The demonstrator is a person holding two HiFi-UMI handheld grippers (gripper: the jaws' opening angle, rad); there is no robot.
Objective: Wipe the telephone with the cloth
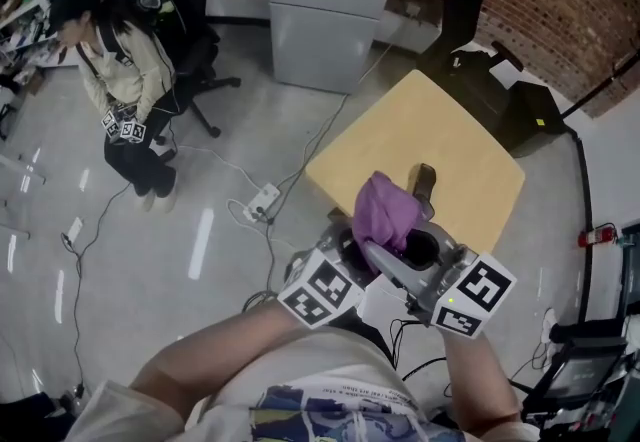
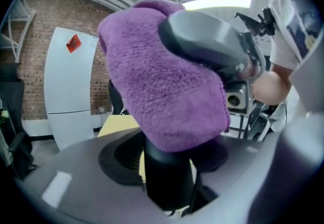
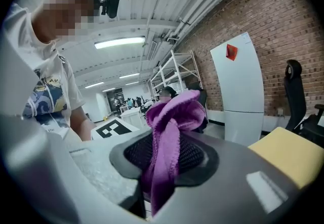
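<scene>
My right gripper (image 3: pixel 152 192) pinches the cloth (image 3: pixel 174 116); my left gripper (image 2: pixel 169 187) holds the telephone (image 2: pixel 61 187) wide-jawed. Hold the telephone steady — sweep the cloth along it with light, even pressure.

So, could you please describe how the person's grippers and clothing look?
The left gripper and right gripper have grey shells with a round black recess by the claw. Each carries a white cube with black square markers, the left cube and the right cube. The person wears a white short-sleeved T-shirt with a blue print.
</scene>
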